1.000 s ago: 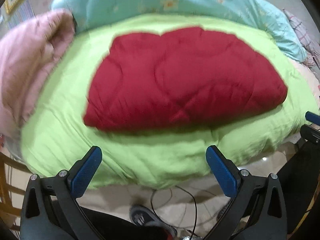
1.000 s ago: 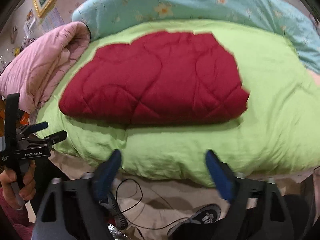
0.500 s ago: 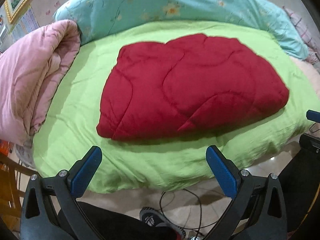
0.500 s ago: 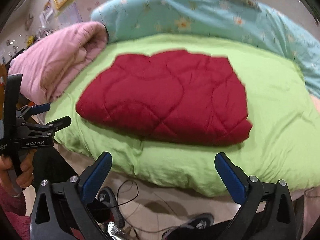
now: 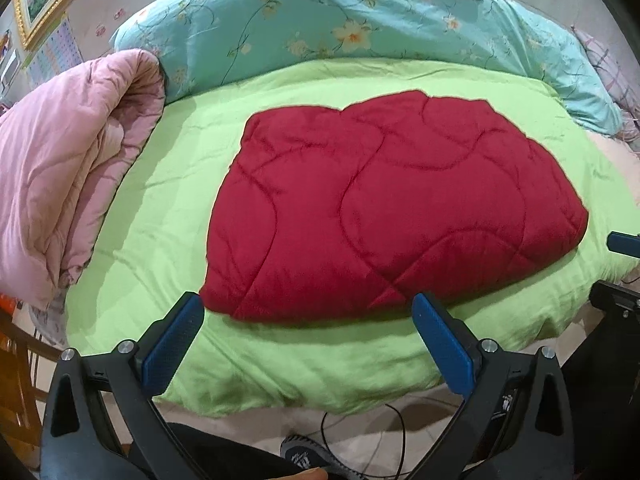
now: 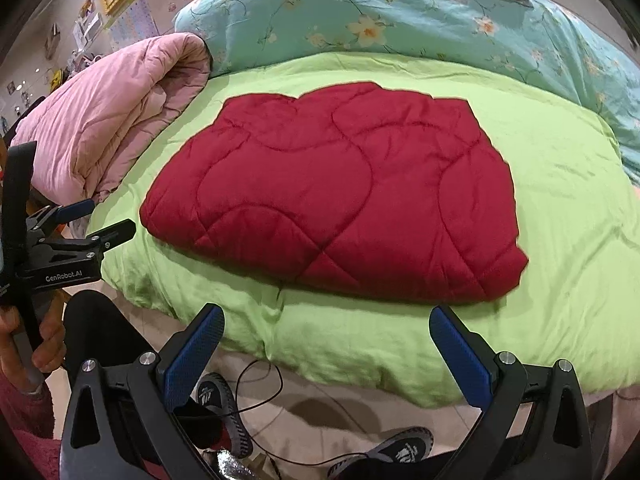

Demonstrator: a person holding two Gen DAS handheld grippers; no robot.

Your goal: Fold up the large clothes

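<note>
A folded red quilted blanket (image 5: 384, 204) (image 6: 340, 196) lies flat in the middle of a bed spread with a lime-green cover (image 5: 168, 200) (image 6: 560, 184). My left gripper (image 5: 306, 312) hangs open above the bed's near edge, just short of the blanket's front left corner, with nothing between its blue pads. My right gripper (image 6: 326, 324) is open too, wide, hovering over the green cover in front of the blanket's near edge. Neither gripper touches the cloth. In the right wrist view the left gripper (image 6: 92, 220) shows at the left, held by a hand (image 6: 44, 344).
A bundled pink quilt (image 5: 64, 184) (image 6: 108, 116) lies on the bed's left side. A turquoise floral duvet (image 5: 320, 28) (image 6: 400, 20) is piled along the back. Below the bed edge are tiled floor, a black cable (image 6: 256, 380) and the person's shoes (image 6: 400, 448).
Both grippers drew back and rose slightly from the bed, so more of it shows. The right gripper's jaws widened a little. The red blanket has not moved.
</note>
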